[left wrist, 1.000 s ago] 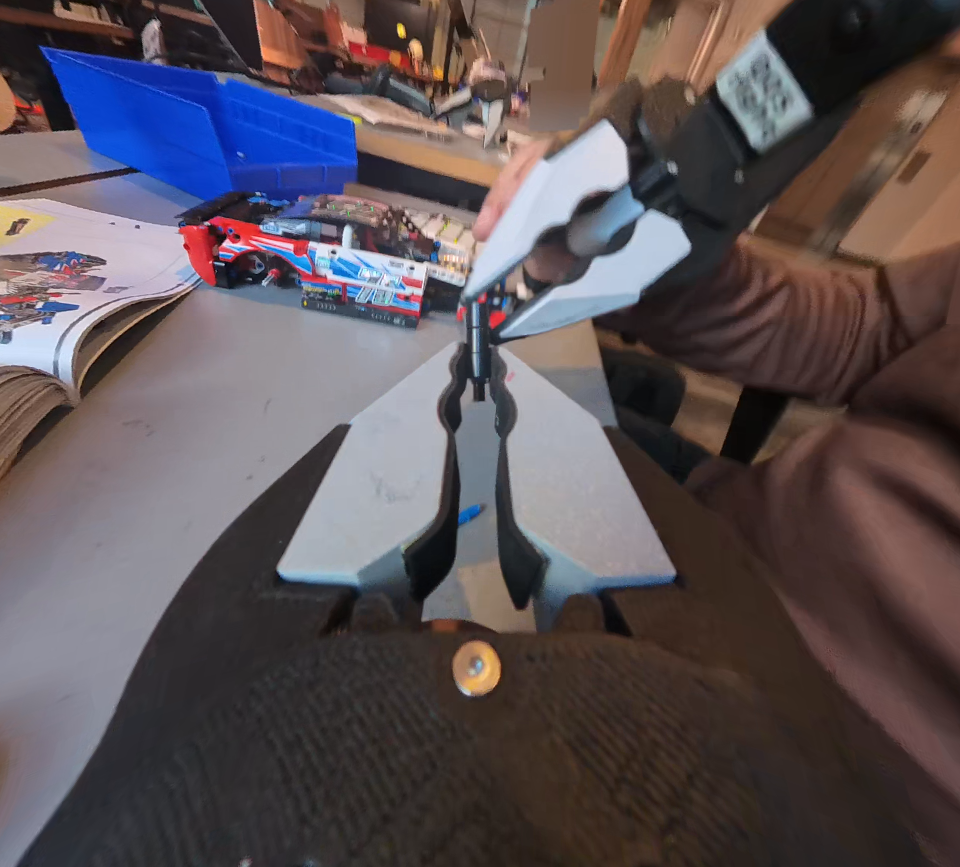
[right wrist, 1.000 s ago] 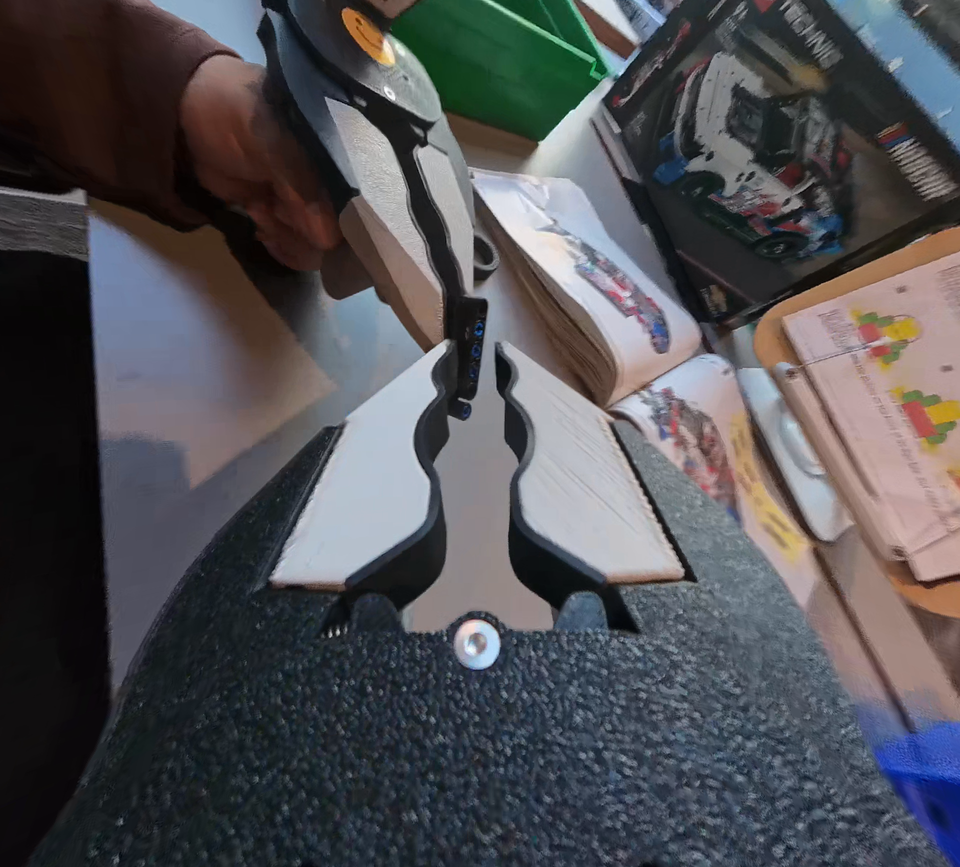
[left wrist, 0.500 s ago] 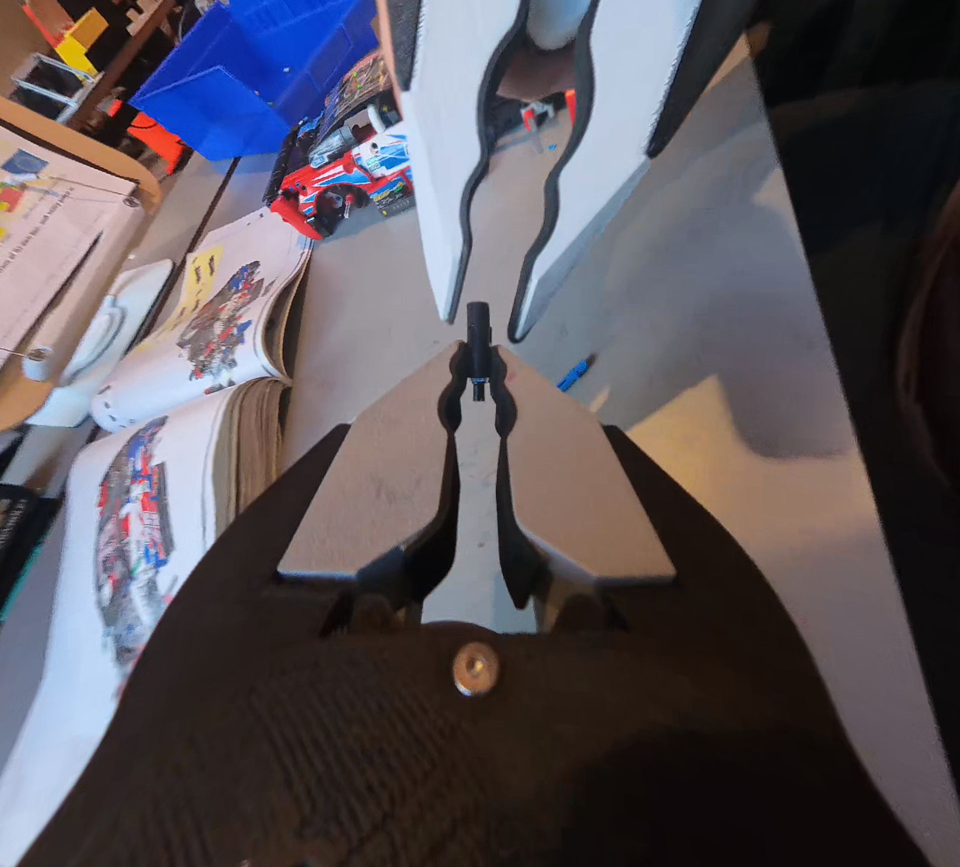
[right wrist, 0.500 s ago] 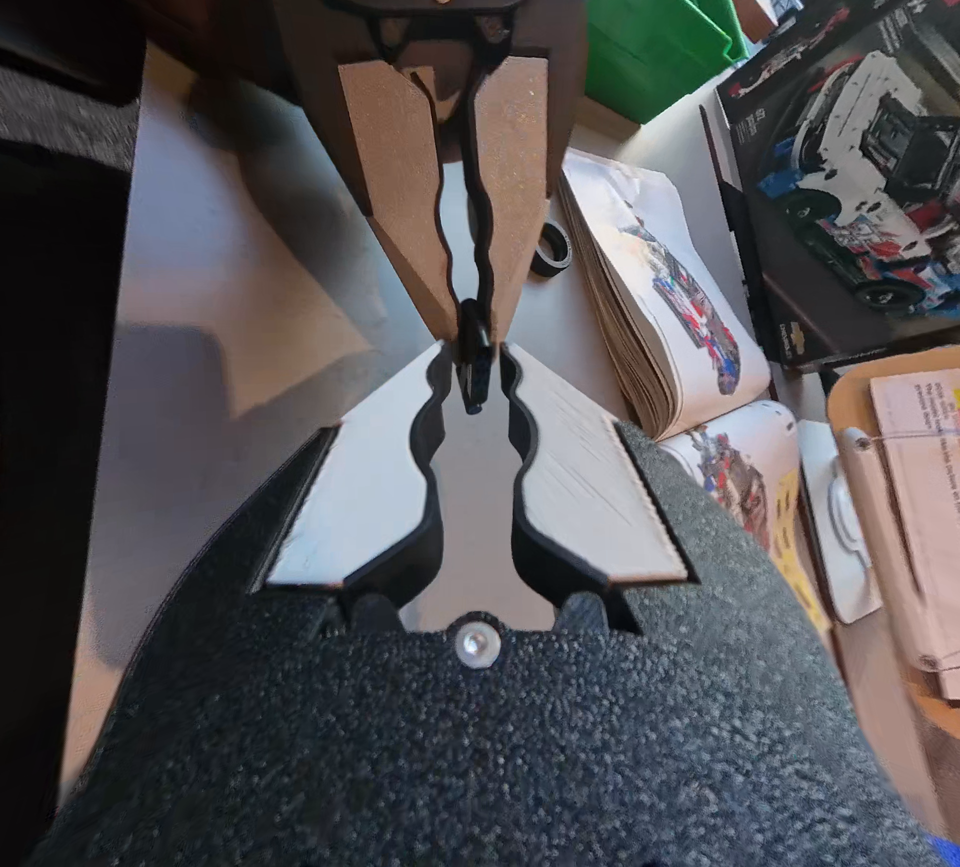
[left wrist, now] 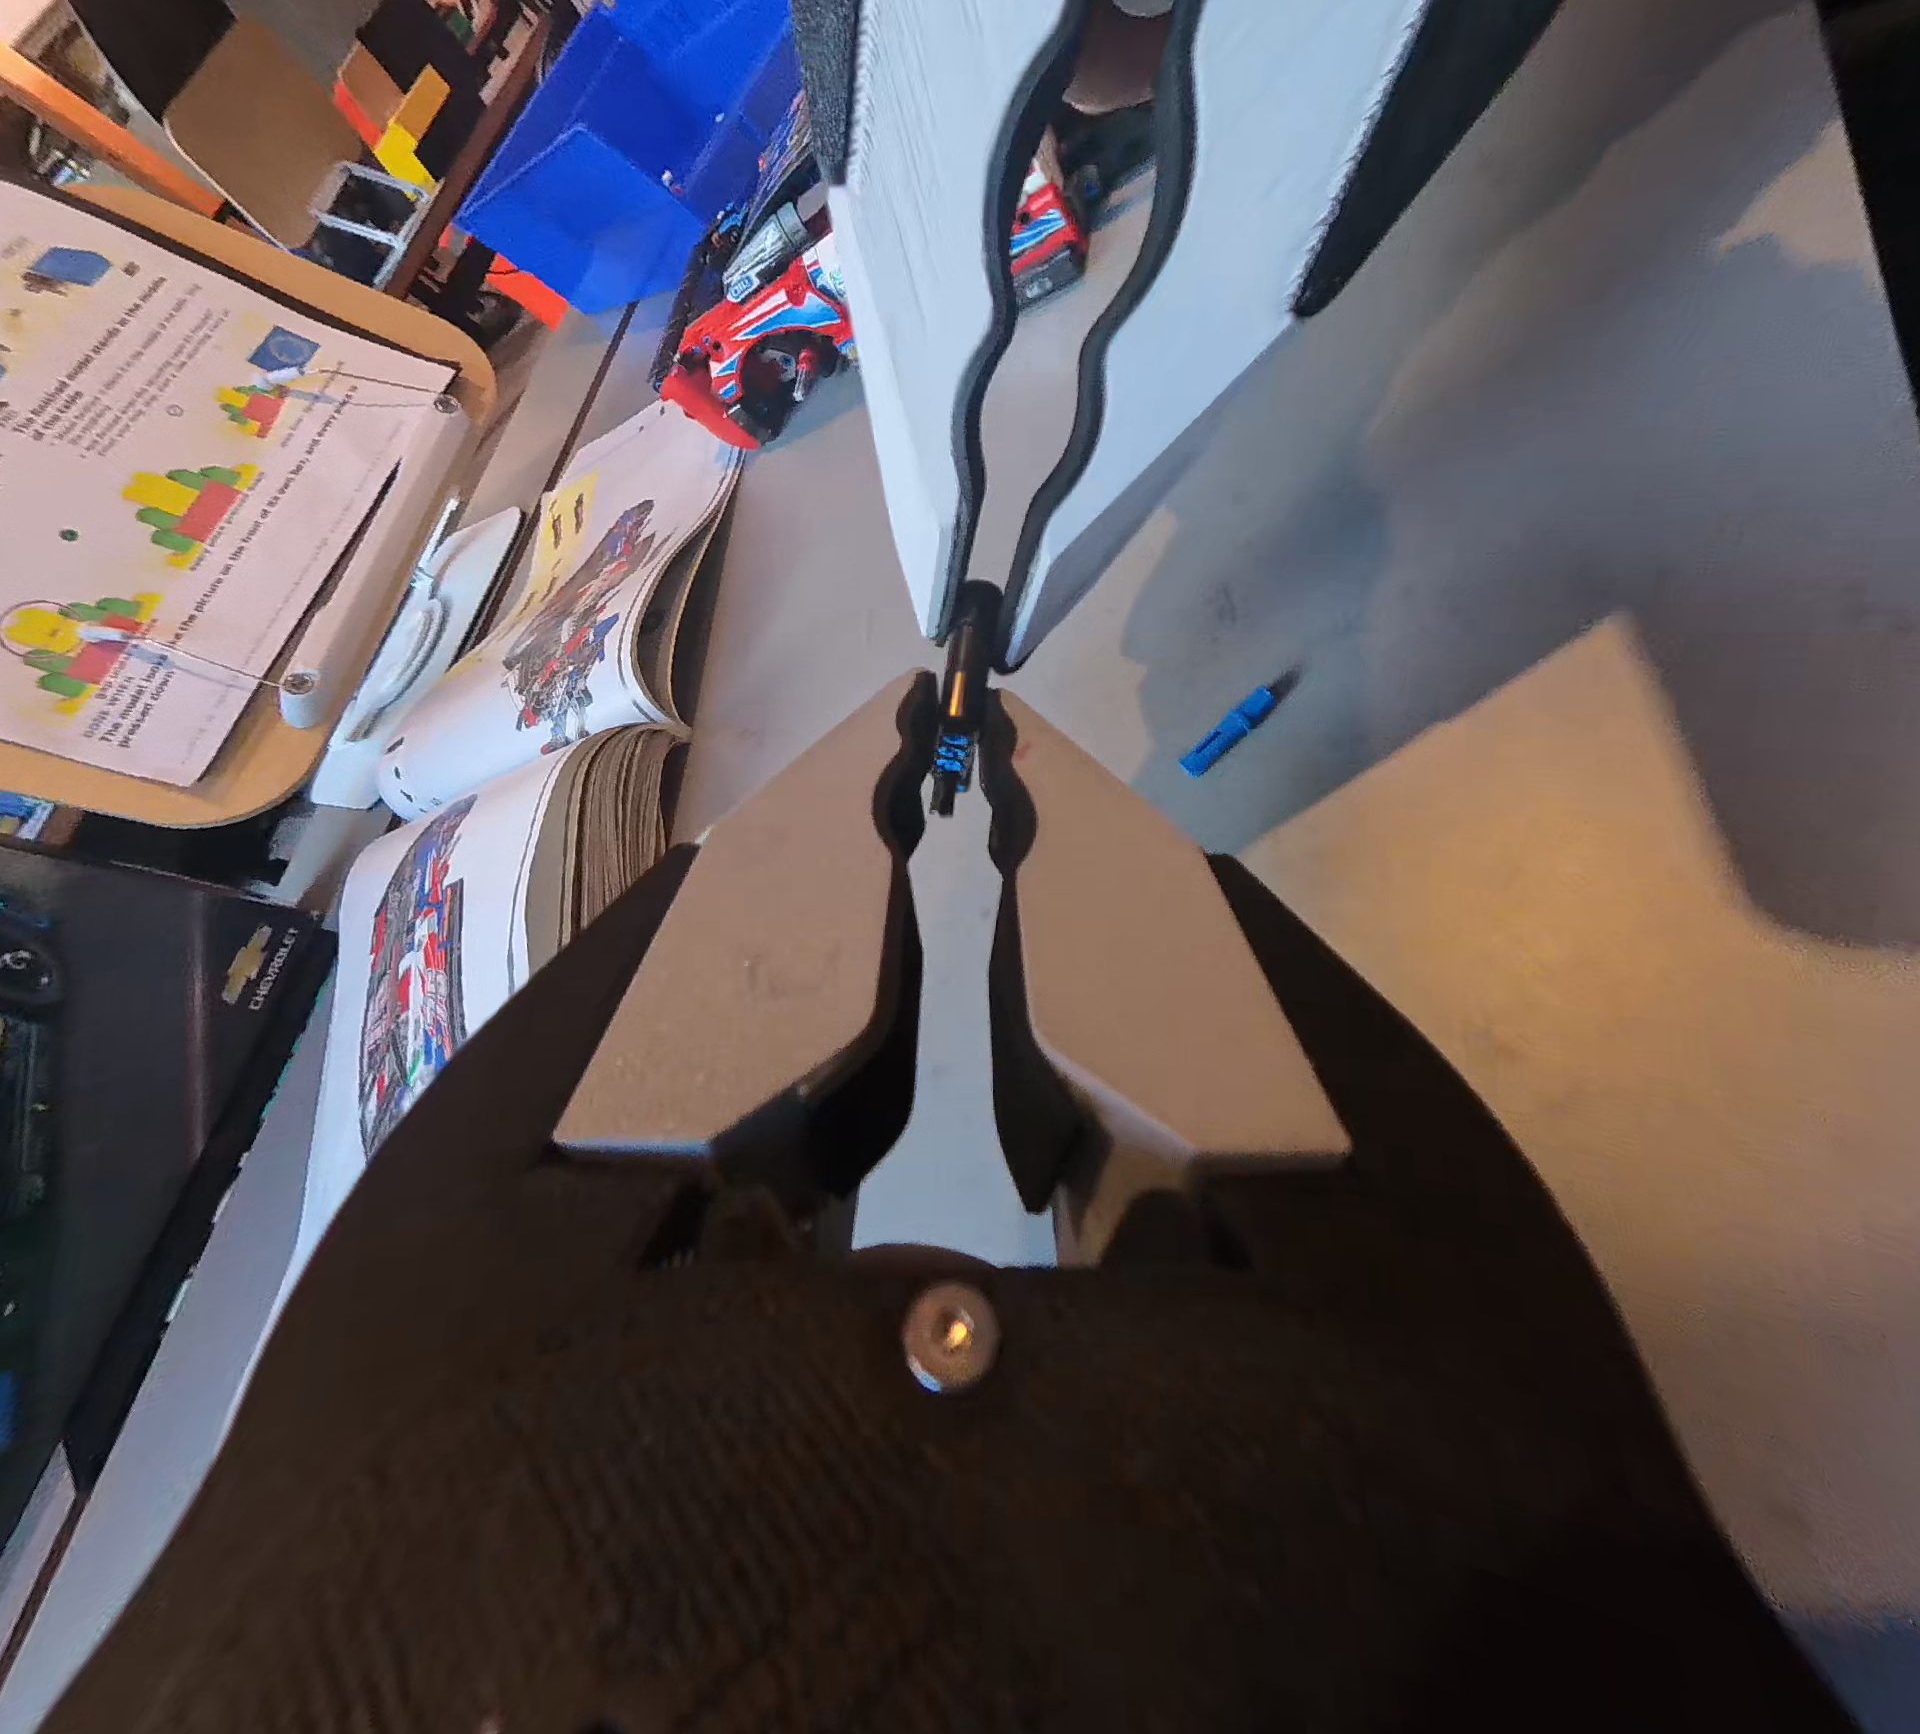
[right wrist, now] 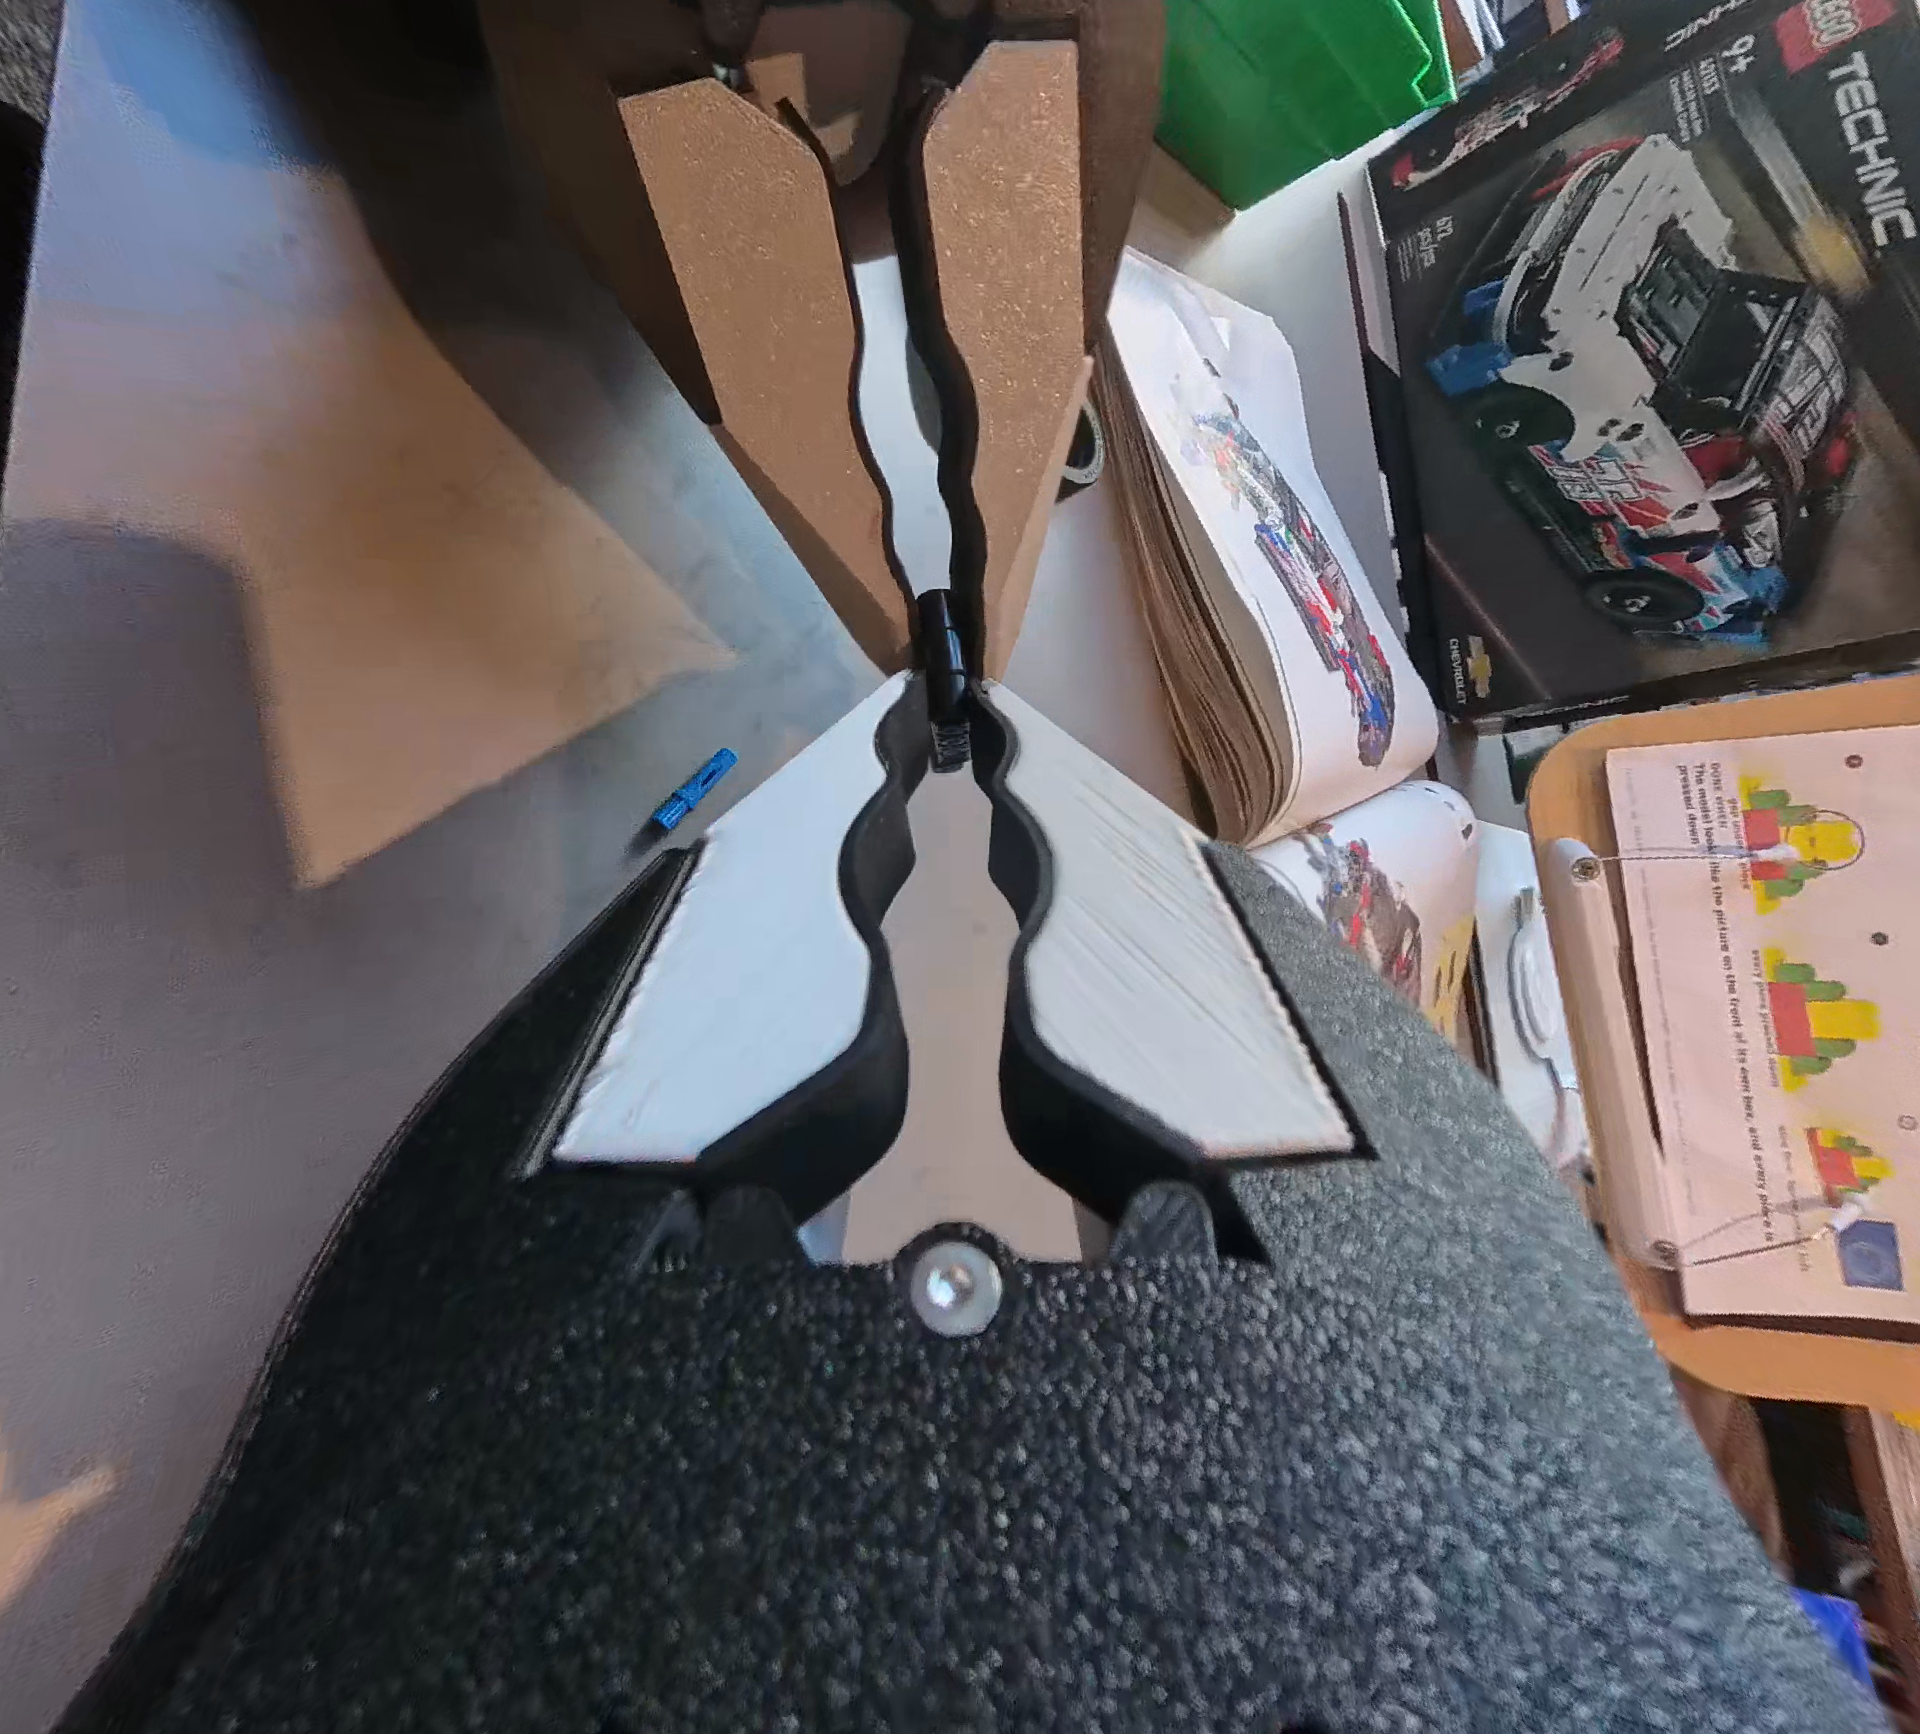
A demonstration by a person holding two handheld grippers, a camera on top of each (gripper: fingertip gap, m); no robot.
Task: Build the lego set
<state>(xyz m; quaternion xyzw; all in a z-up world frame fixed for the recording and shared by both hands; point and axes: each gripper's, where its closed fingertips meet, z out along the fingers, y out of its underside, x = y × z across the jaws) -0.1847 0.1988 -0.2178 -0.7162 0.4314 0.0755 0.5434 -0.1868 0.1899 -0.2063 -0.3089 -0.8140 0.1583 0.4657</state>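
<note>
Between the two meeting tips, a small black Technic piece (left wrist: 954, 728) is clamped by the left gripper (left wrist: 951, 697), while its far end is pinched by the right gripper (right wrist: 948, 697). For a clean join or handover, both tools should be kept collinear and pressed gently. Farther off, a blue pin (left wrist: 1228, 732), instruction booklet (left wrist: 582, 624) and red car model (left wrist: 758, 344) are seen on the table (left wrist: 1558, 458).

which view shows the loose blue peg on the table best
The left wrist view: the blue peg lies sharp on bare table, right of the gripper tips. The right wrist view shows it too, left of its gripper, a little smaller.
</note>
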